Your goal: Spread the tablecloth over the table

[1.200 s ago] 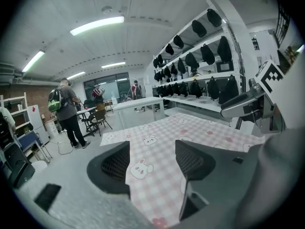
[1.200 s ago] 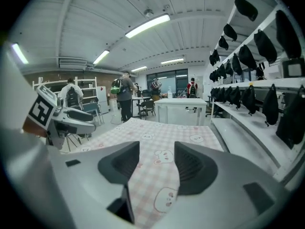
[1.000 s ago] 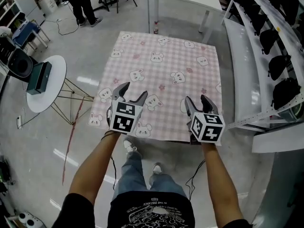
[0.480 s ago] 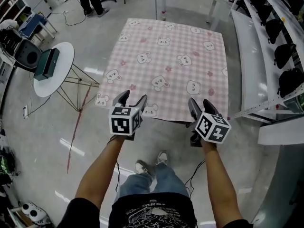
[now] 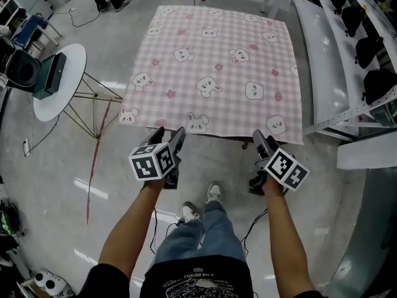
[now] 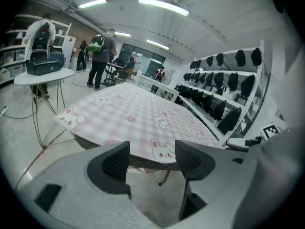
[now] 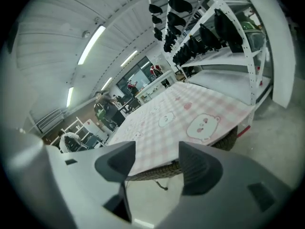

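Hovering short of the tablecloth [image 5: 217,73] edge, left gripper [image 5: 169,134] and right gripper [image 5: 265,138], angled downward, jaws apart, empty.

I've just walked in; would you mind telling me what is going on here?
A person stands at the near edge of a table with a two-jaw gripper in each hand. A pink checked tablecloth with bunny prints lies spread flat over the top, its near hem hanging slightly past the edge. The left gripper and the right gripper are both open and empty, held just short of that hem and touching nothing. The cloth looks fully laid out.
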Demonstrator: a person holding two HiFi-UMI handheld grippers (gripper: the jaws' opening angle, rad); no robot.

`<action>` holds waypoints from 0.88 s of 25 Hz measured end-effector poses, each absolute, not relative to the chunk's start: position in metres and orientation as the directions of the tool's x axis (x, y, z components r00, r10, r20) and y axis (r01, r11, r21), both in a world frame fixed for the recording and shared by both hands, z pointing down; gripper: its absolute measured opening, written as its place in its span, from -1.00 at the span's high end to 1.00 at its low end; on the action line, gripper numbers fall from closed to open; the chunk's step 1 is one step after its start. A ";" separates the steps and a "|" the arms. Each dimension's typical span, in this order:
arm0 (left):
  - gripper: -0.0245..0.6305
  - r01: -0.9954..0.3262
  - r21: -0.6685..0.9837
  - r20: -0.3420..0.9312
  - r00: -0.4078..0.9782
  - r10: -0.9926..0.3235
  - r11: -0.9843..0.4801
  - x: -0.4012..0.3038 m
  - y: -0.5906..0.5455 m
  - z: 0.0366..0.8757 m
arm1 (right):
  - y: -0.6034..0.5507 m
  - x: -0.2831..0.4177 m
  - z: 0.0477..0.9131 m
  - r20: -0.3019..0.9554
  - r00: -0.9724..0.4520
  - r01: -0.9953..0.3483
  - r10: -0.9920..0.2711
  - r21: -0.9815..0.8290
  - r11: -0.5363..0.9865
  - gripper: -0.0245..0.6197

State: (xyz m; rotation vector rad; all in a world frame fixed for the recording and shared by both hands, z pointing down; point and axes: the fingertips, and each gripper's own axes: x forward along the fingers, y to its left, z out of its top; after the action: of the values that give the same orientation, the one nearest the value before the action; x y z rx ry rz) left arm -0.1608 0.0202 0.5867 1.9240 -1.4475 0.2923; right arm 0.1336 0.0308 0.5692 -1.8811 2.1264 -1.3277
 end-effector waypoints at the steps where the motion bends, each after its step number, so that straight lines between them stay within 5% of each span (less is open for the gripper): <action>1: 0.00 -0.901 0.419 0.561 0.356 -0.747 -0.114 -0.162 0.024 0.592 | 0.035 0.134 0.572 0.506 -0.275 -0.804 -0.818 -0.587 -0.092 0.09; 10: 0.01 -0.751 0.653 0.554 0.385 -0.738 0.099 -0.176 0.021 0.618 | 0.046 0.137 0.598 0.521 -0.267 -0.650 -0.811 -0.718 -0.248 0.16; 22: 0.28 -0.545 0.790 0.533 0.386 -0.753 0.280 -0.173 0.011 0.638 | 0.038 0.160 0.631 0.547 -0.245 -0.421 -0.801 -0.804 -0.420 0.33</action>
State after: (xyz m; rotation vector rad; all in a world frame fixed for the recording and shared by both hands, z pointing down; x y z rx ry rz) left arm -0.1734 0.0107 0.6379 1.3852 -1.2767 -0.2079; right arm 0.1604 0.0375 0.6308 -1.6973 1.4707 -1.7103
